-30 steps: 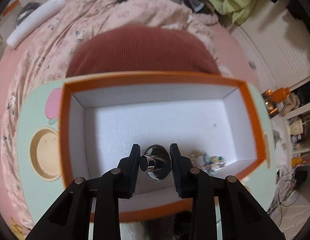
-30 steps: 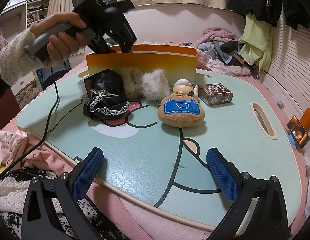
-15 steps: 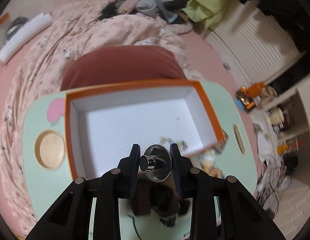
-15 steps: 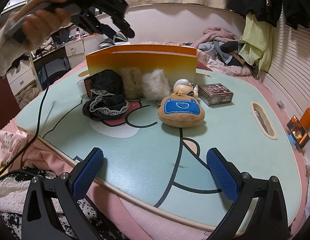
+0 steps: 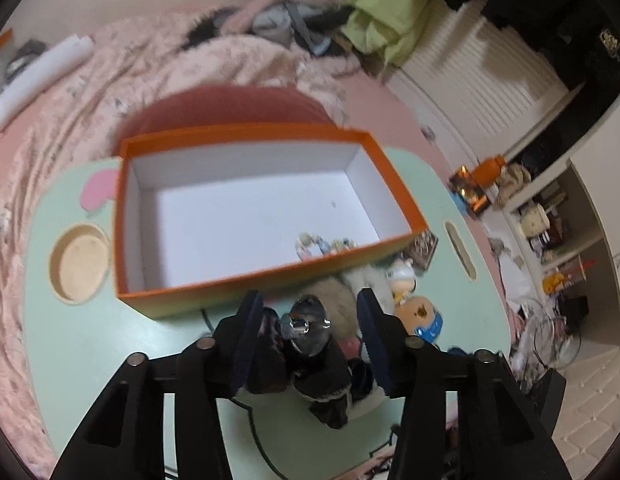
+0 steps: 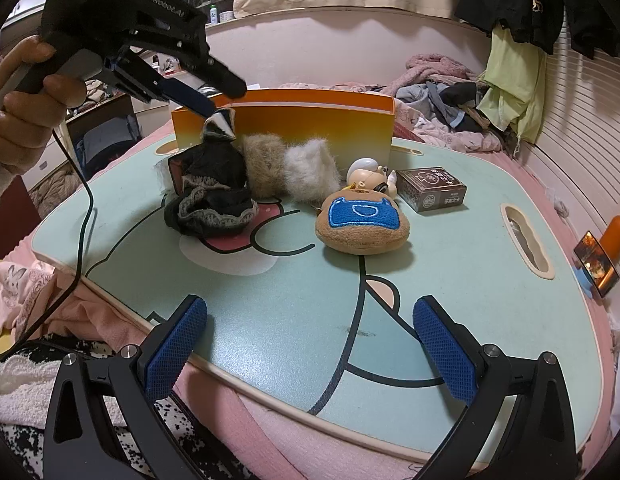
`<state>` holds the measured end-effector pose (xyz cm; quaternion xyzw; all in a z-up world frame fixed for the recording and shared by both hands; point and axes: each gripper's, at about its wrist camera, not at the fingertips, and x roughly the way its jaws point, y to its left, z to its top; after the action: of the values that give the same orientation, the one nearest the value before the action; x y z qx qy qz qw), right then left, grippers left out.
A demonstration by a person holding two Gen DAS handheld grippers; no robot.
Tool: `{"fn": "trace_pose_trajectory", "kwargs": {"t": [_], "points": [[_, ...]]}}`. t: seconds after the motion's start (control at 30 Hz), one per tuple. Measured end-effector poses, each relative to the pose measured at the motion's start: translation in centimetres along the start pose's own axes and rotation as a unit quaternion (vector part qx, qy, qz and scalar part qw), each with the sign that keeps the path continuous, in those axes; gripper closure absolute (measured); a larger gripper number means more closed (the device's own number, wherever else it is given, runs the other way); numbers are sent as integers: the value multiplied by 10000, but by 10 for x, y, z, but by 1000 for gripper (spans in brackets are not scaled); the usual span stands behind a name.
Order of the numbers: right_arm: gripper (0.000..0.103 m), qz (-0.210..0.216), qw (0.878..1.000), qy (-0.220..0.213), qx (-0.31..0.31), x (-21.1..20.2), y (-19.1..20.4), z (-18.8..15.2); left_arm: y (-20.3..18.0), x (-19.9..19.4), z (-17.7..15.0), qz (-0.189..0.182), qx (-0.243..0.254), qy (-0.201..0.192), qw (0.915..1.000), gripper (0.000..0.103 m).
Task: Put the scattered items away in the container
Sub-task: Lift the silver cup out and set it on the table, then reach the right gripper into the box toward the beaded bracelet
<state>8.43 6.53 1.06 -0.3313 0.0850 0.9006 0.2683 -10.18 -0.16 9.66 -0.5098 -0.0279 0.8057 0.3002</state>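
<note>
The mint table (image 6: 449, 264) is carrying the orange box (image 5: 266, 216). In front of the box, the left claw (image 5: 306, 318) is tilting steeply down, its jaws opening around a shiny metal knob (image 5: 306, 326) sitting loose above a black lace pouch (image 6: 212, 196). The right claw (image 6: 310, 344) is hovering wide open and empty, nearer the table's front edge.

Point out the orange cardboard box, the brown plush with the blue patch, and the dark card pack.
orange cardboard box (image 6: 310, 124), right wrist view, front wall
brown plush with the blue patch (image 6: 361, 220), right wrist view, top
dark card pack (image 6: 431, 190), right wrist view, lid
</note>
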Motion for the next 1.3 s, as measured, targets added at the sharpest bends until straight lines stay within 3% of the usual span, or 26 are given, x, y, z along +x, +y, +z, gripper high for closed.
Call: {"fn": "trace_pose_trajectory", "kwargs": {"t": [0.1, 0.33, 0.5, 0.67, 0.73, 0.8, 1.0, 1.3], "points": [[0, -15, 10000, 1, 13, 0, 0, 0, 3, -14, -9, 24, -45, -266, 9996, 35], [0, -58, 10000, 3, 53, 0, 0, 0, -6, -30, -66, 782, 441, -822, 9926, 18], [0, -88, 9999, 5, 80, 0, -1, 0, -2, -13, -110, 1267, 407, -975, 9863, 15], [0, -109, 9999, 5, 102, 0, -1, 0, 9, 4, -129, 1445, 67, -1133, 9830, 14], [0, -116, 9999, 5, 109, 0, -1, 0, 10, 17, -132, 1579, 97, -1031, 9820, 11], [0, -137, 9998, 7, 116, 0, -1, -1, 7, 27, -133, 1850, 315, -1041, 9767, 0], [0, -161, 9998, 14, 148, -1, -2, -3, 13, 31, -139, 1762, 410, -1298, 9749, 0], [0, -202, 9996, 17, 193, -1, -2, -2, 12, 29, -140, 1748, 438, -1367, 9741, 0]]}}
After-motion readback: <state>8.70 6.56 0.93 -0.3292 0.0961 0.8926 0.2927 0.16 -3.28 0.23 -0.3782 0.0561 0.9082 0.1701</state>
